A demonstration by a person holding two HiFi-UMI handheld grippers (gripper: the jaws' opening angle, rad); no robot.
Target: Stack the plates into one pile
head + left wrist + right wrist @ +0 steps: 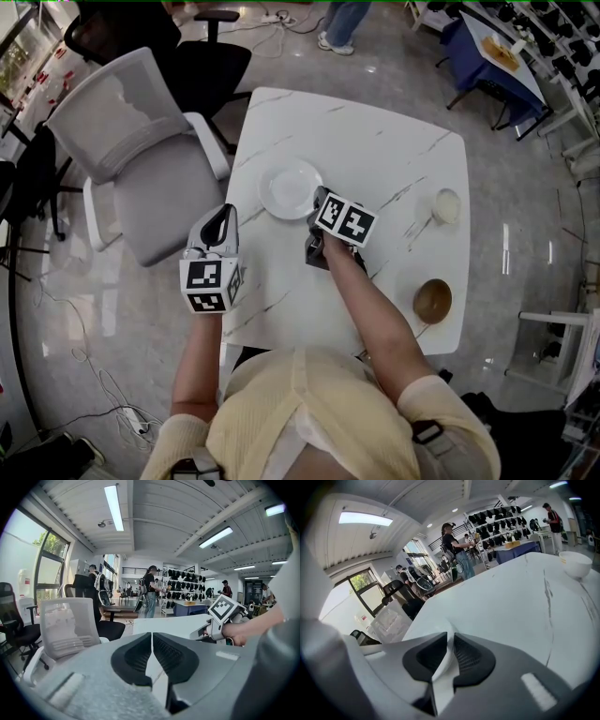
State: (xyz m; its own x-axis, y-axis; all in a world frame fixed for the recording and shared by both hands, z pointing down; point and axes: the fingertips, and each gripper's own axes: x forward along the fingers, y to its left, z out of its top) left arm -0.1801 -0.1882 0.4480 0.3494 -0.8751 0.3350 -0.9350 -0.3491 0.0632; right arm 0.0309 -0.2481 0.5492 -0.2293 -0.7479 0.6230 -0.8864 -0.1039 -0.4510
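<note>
A white plate [289, 187] lies flat on the white marble table [375, 150], left of its middle. I cannot tell whether more than one plate is stacked there. My right gripper [317, 210] is low at the plate's near right edge. In the right gripper view the white rim [450, 638] stands in the narrow gap of my right gripper [451, 645], and the pads do not visibly press on it. My left gripper [223, 216] hovers by the table's left edge, away from the plate. In the left gripper view its own tips [152, 641] are together with nothing between them.
A small white bowl [447, 204] and a brown bowl [432, 300] sit on the table's right side. A grey office chair [141, 159] stands close to the left edge, with a black chair behind it. People stand far back in the room.
</note>
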